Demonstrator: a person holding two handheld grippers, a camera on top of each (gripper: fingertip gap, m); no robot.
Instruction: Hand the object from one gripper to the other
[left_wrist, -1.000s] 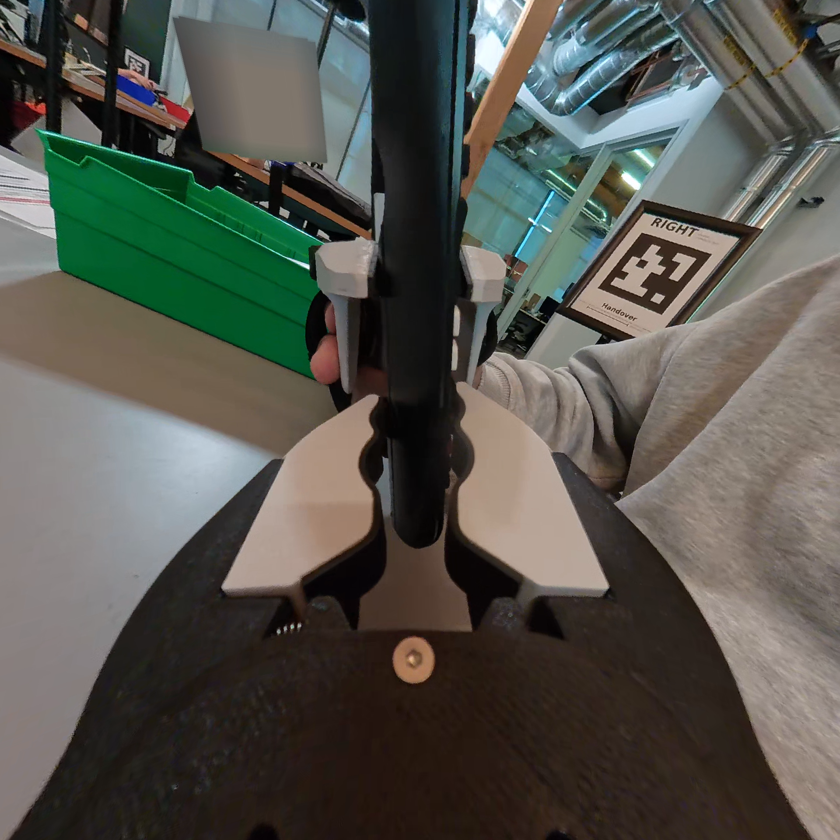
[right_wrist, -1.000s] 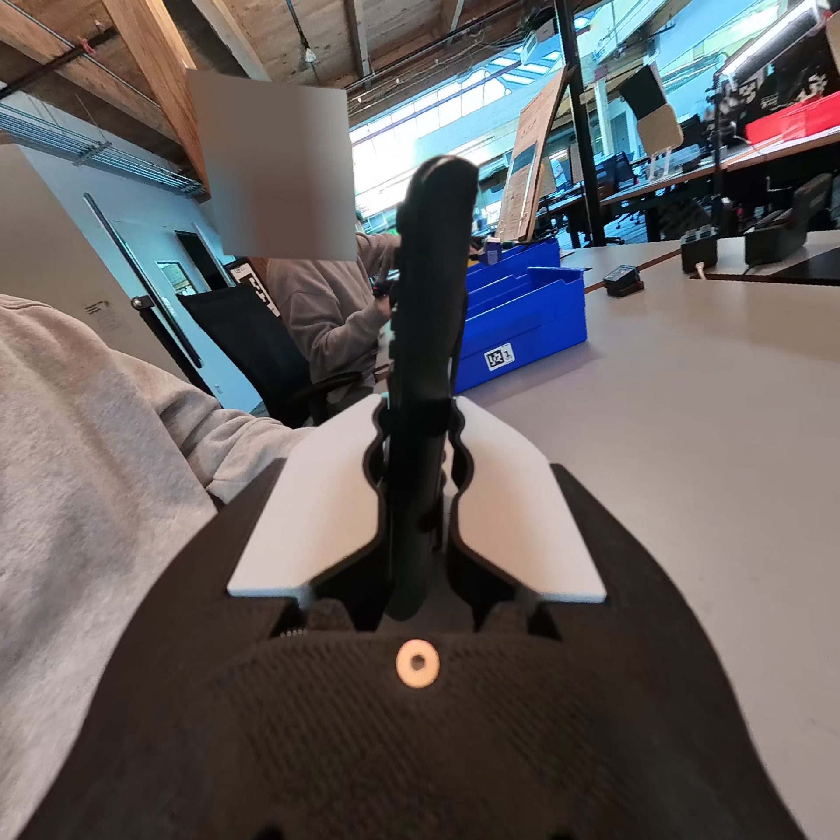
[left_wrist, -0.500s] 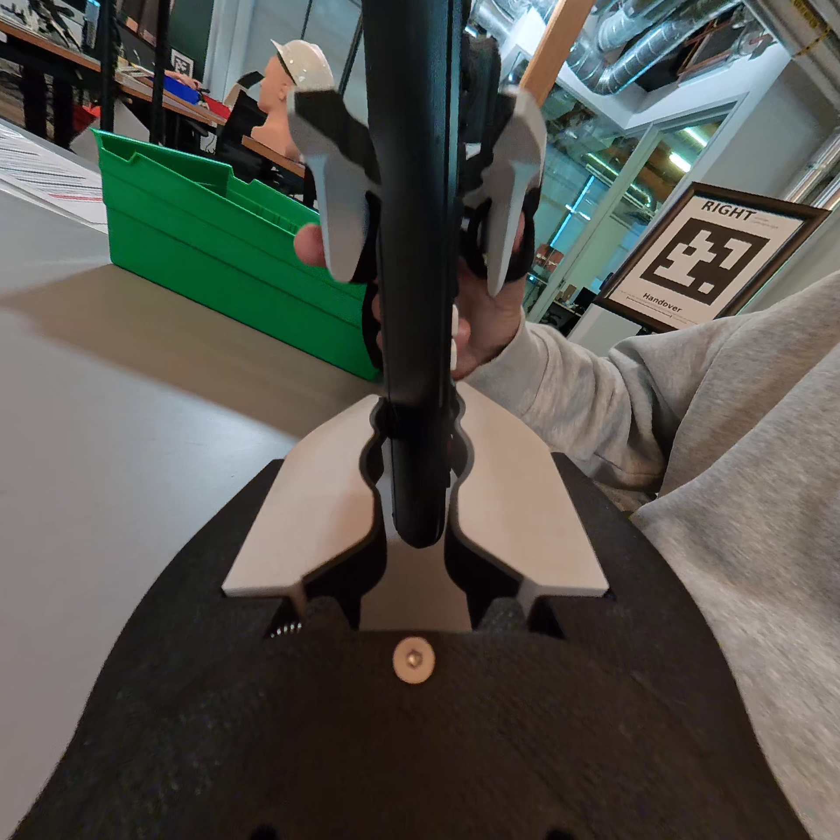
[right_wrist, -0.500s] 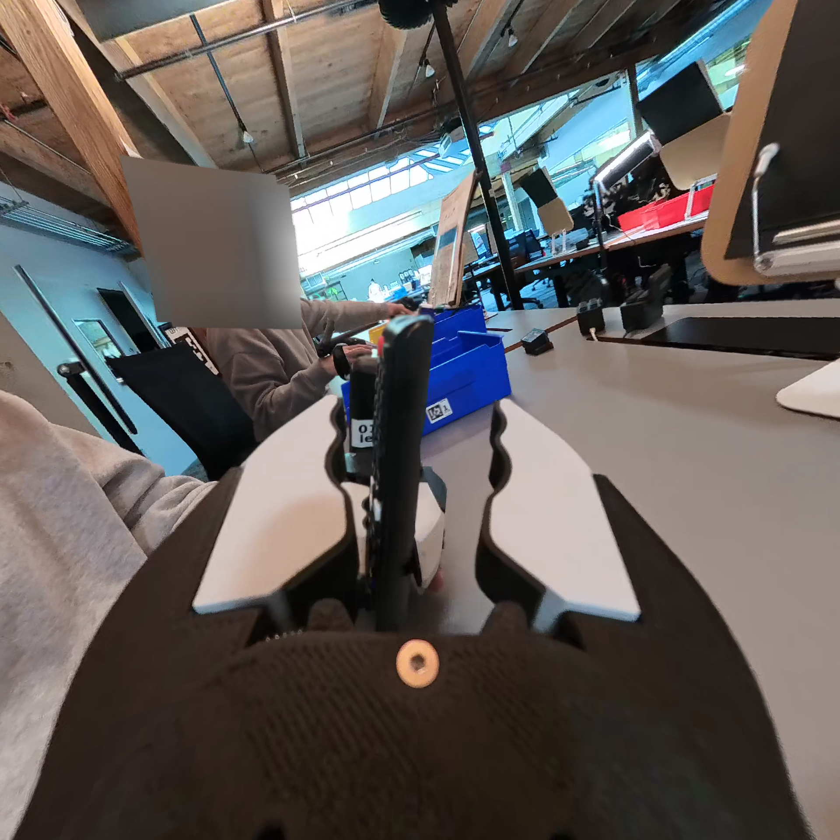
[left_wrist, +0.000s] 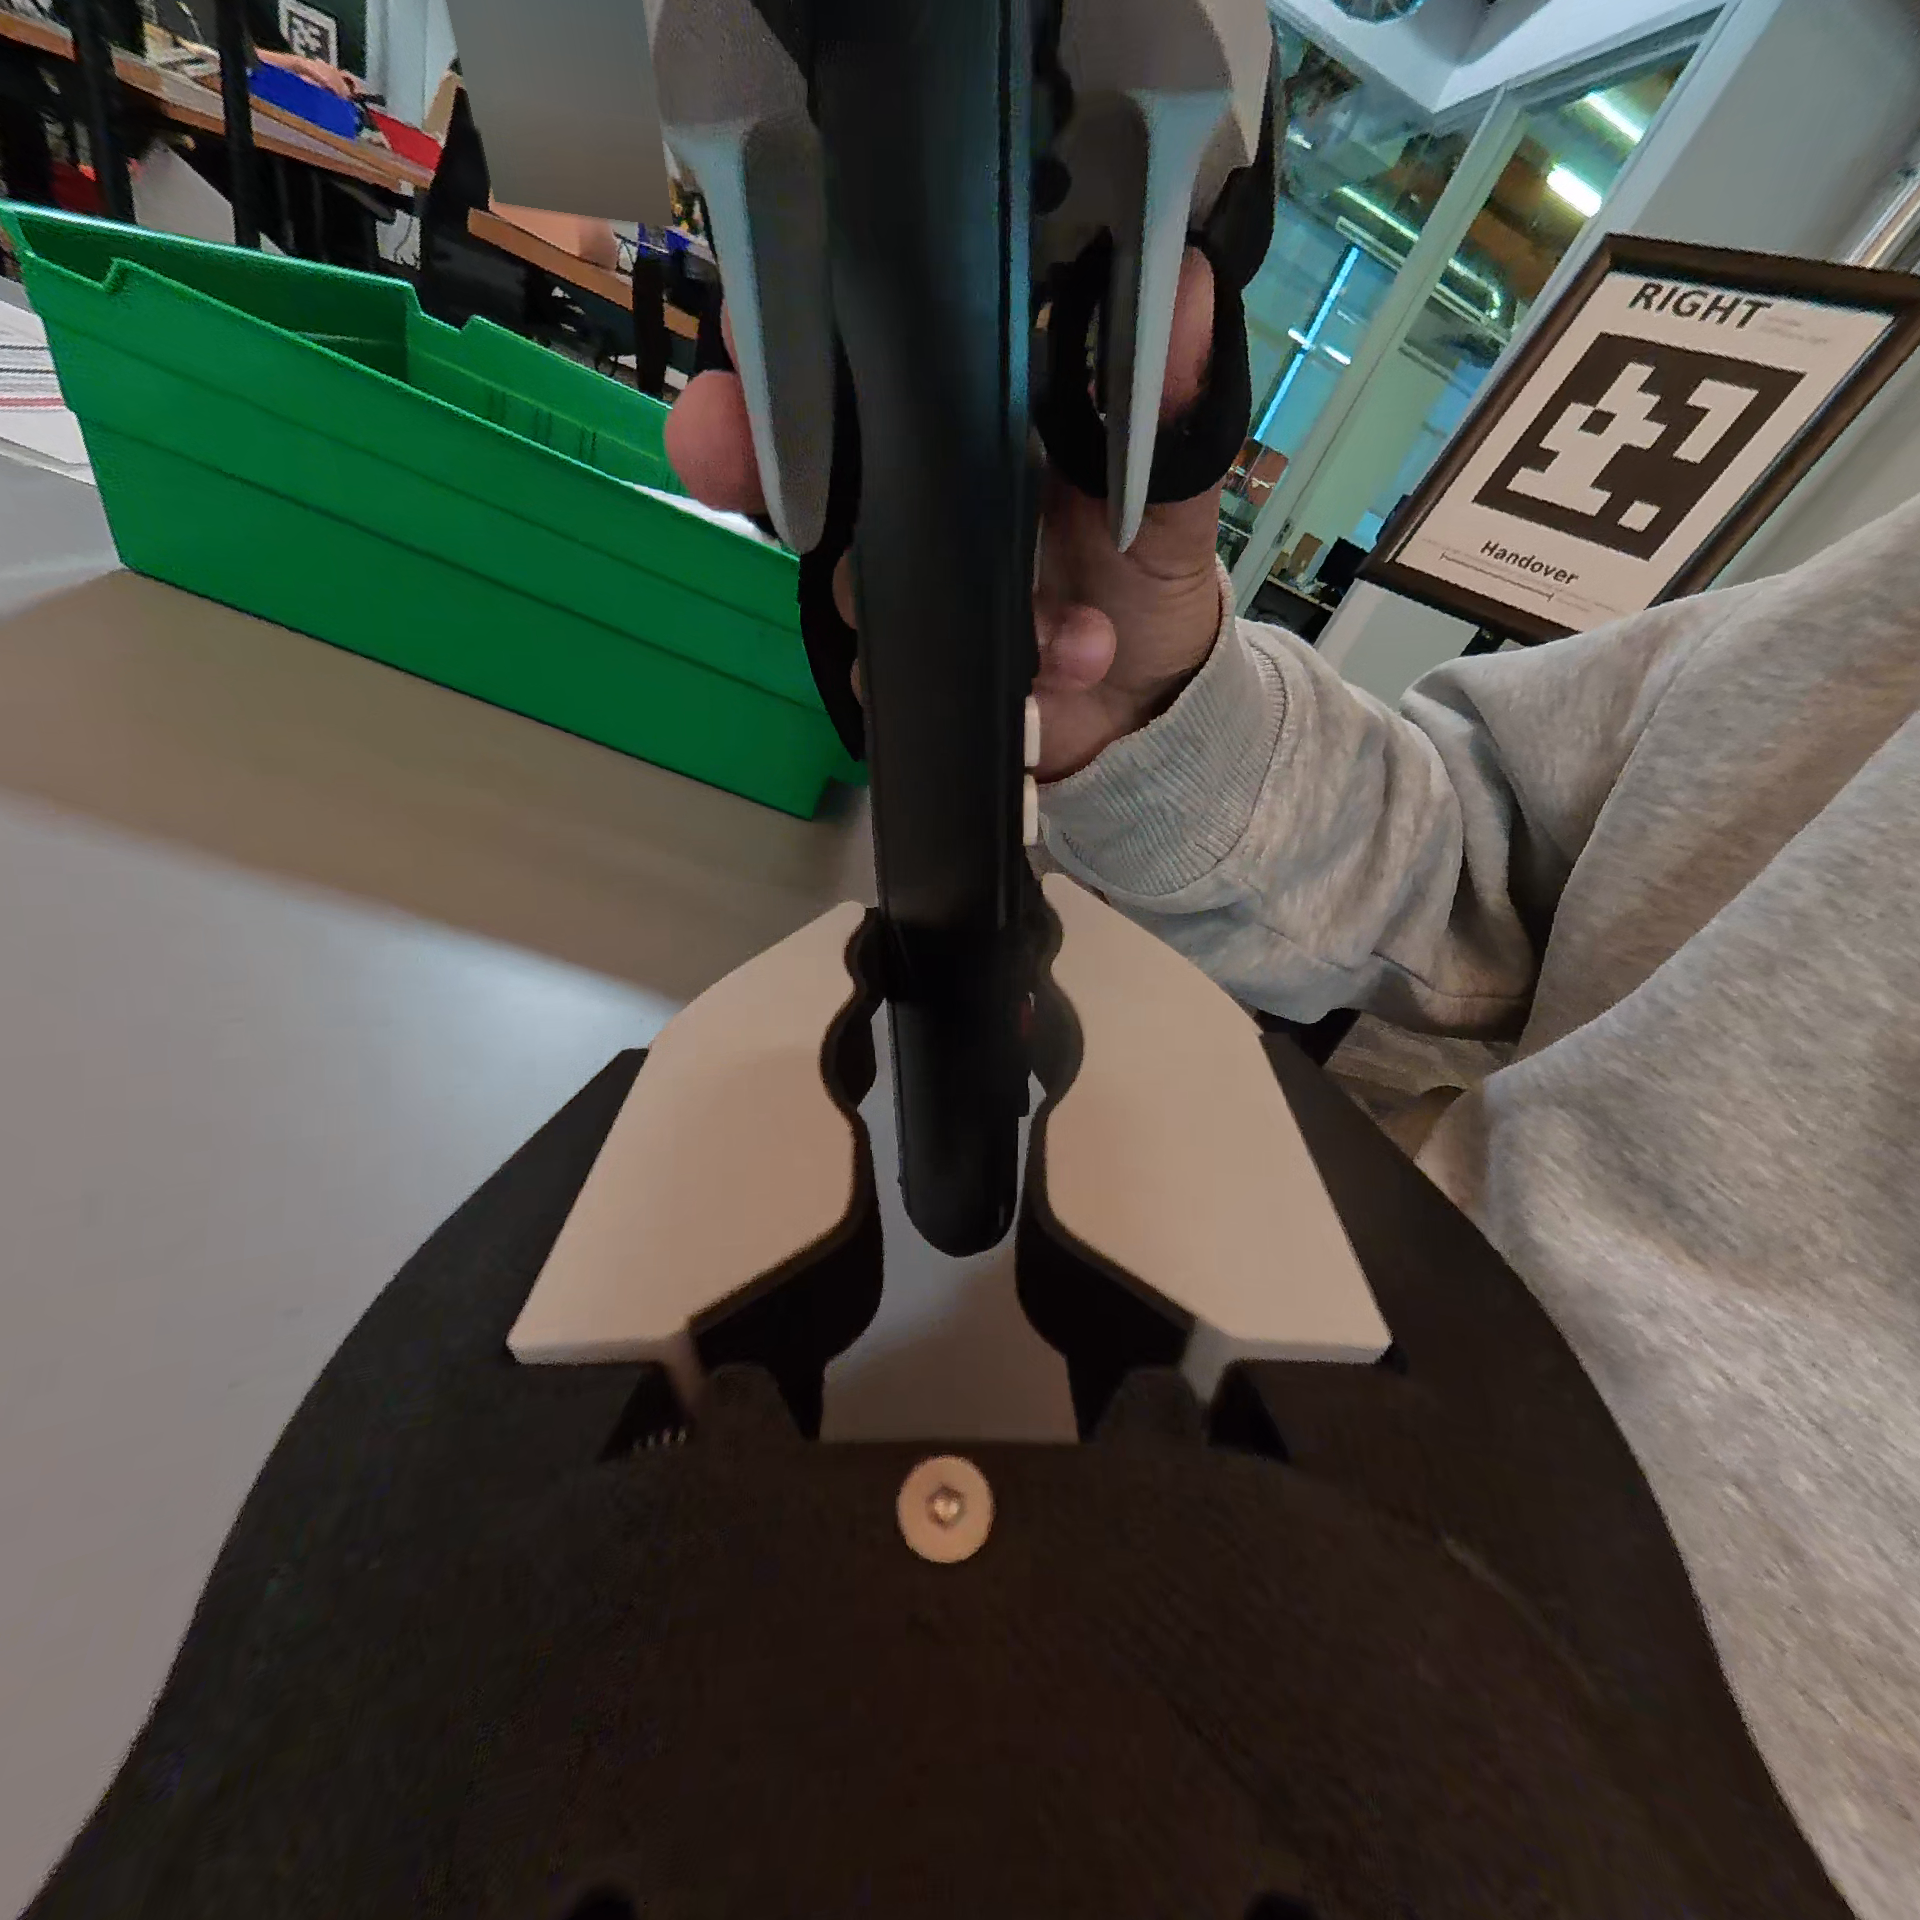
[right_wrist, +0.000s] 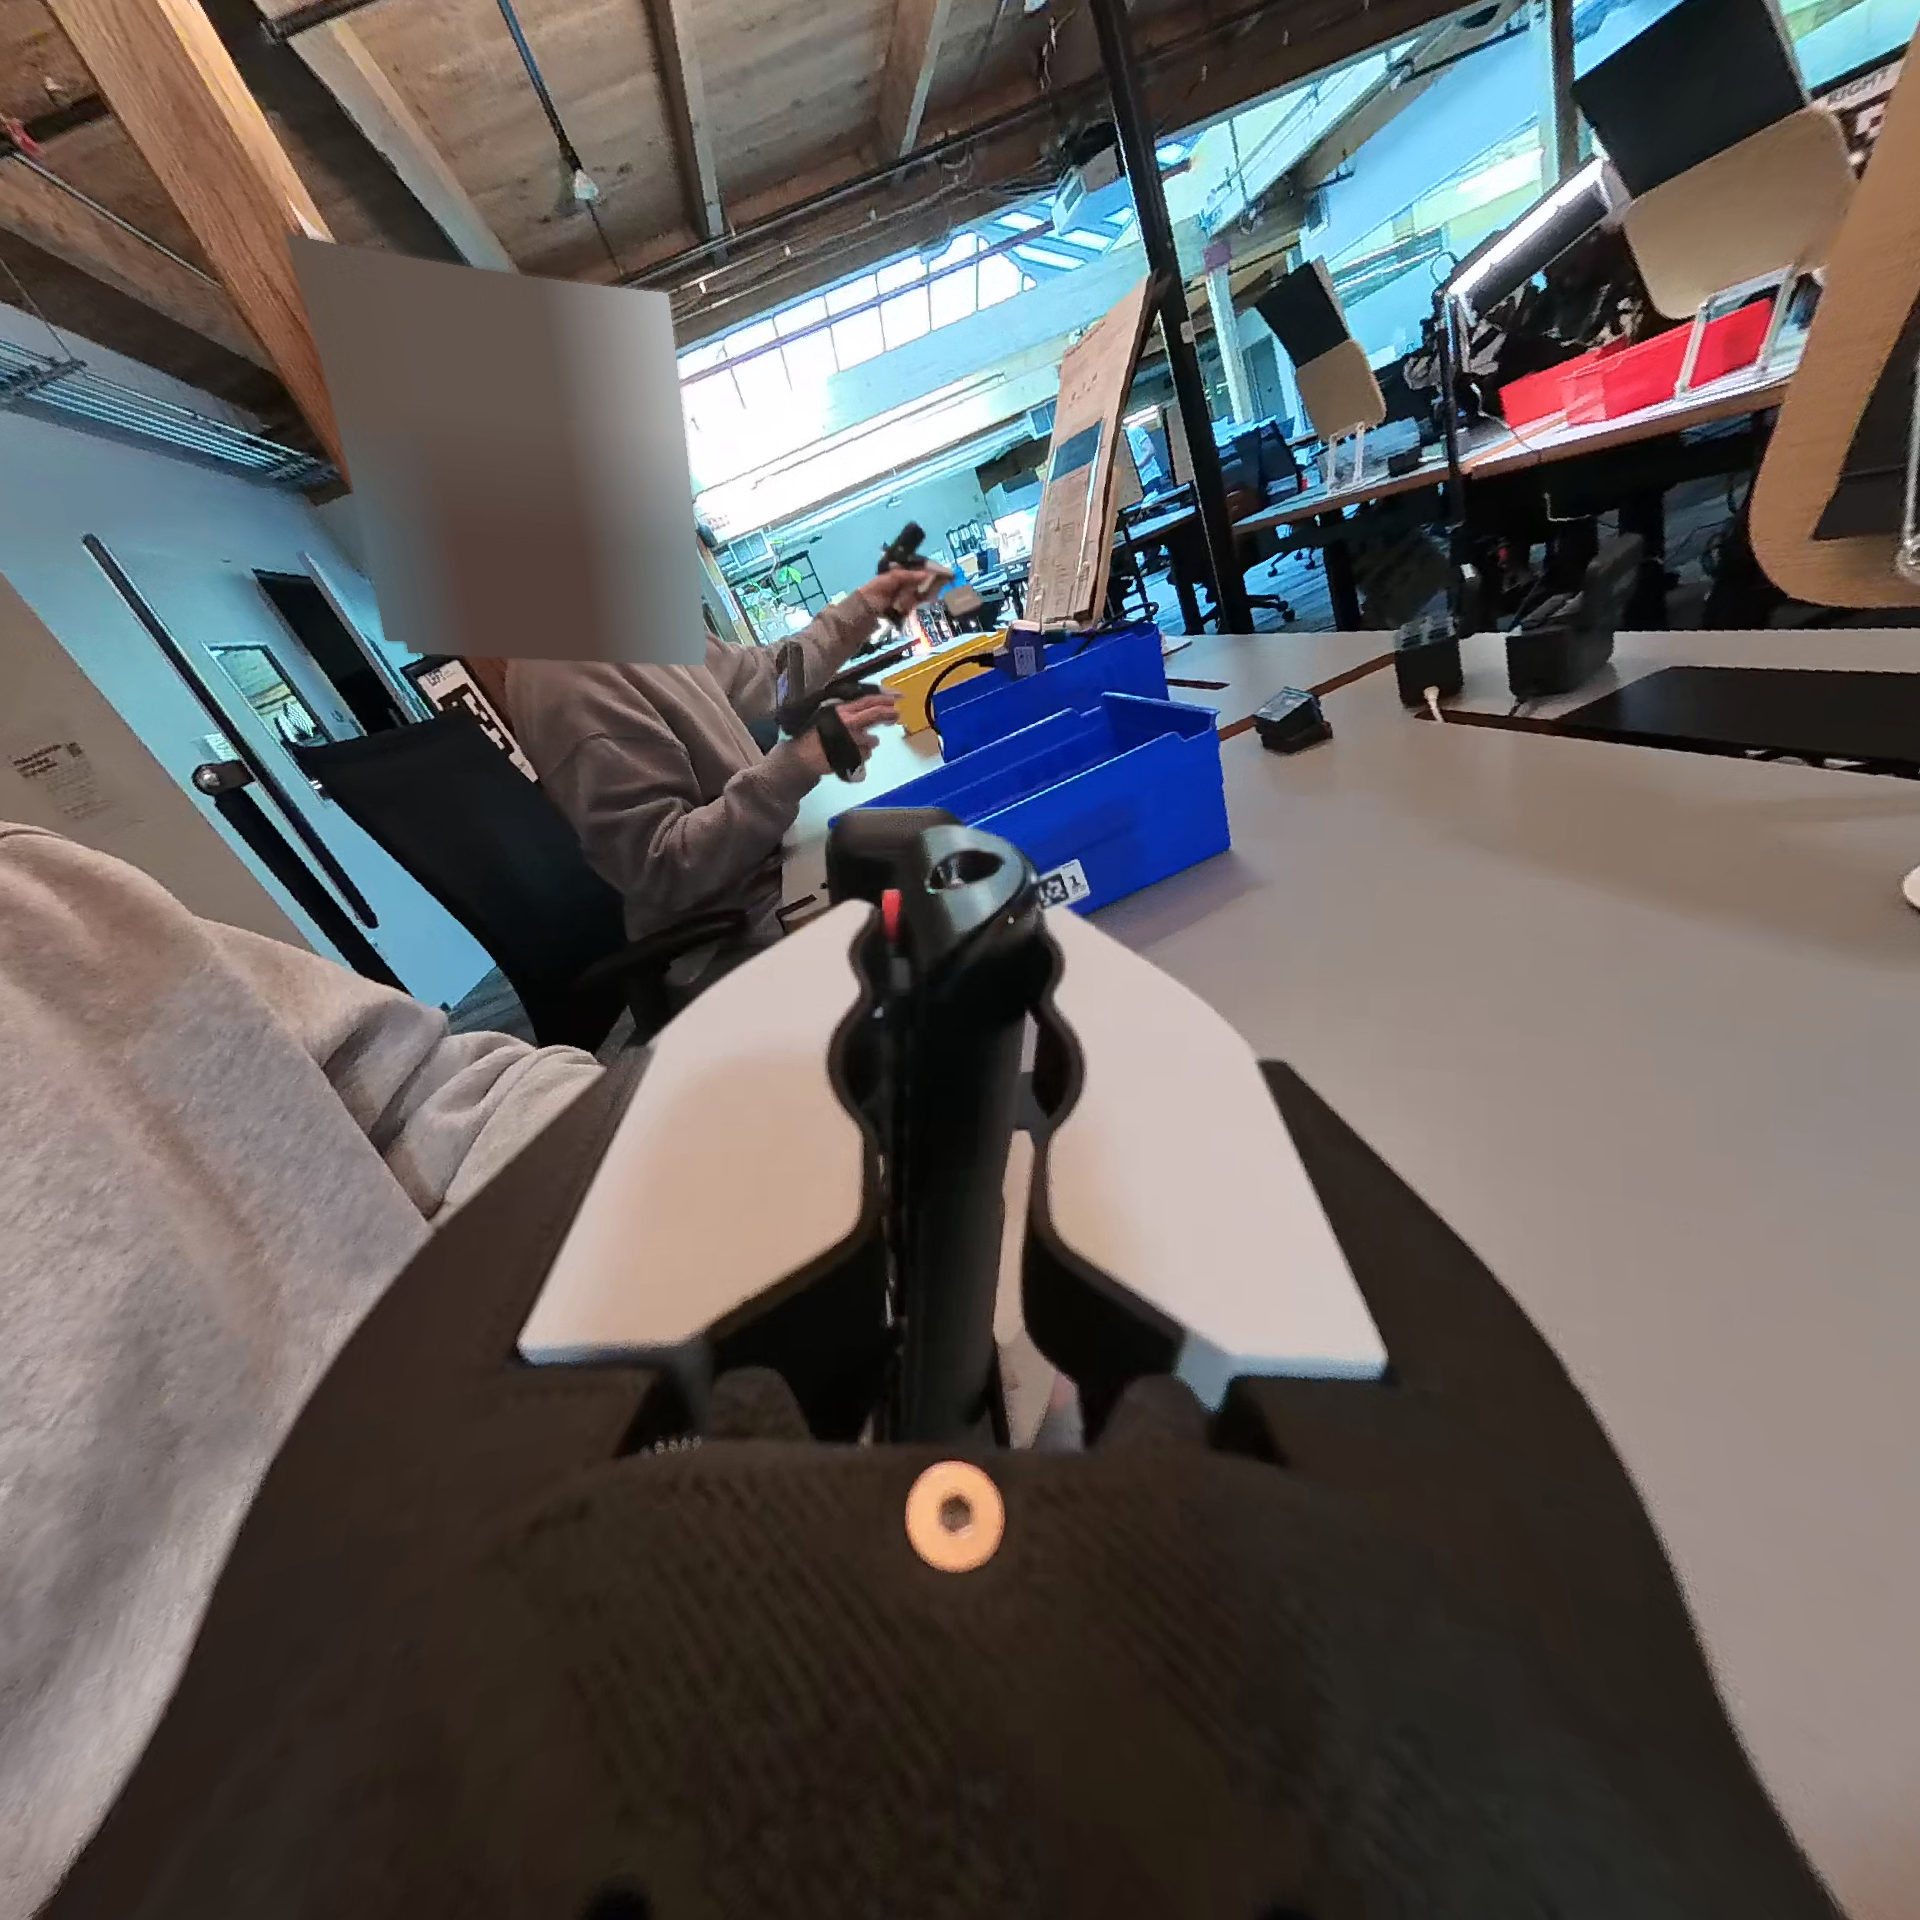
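A long black object like a remote control (left_wrist: 935, 623), with small white buttons on its side, stands upright between both grippers. My left gripper (left_wrist: 956, 914) is shut on its lower end. My right gripper (left_wrist: 956, 540) comes in from above, a finger on each side of the object. In the right wrist view my right gripper (right_wrist: 956, 935) is shut on the object (right_wrist: 951, 1143). The object's far end, with a red button (right_wrist: 890, 904), sticks out past the fingertips. The left gripper is hidden there below the right one.
A green bin (left_wrist: 364, 436) stands on the grey table (left_wrist: 260, 1039) at the left. A framed marker sign (left_wrist: 1642, 436) is at the right. Blue bins (right_wrist: 1091, 769) and black devices (right_wrist: 1558, 655) lie farther off. Another person (right_wrist: 665, 790) sits beyond. Left tips to right tips: about 11 cm.
One second ago both grippers were shut on the object. Half a second ago the right gripper had opened. Now it is shut on the object again. The left grip has not changed.
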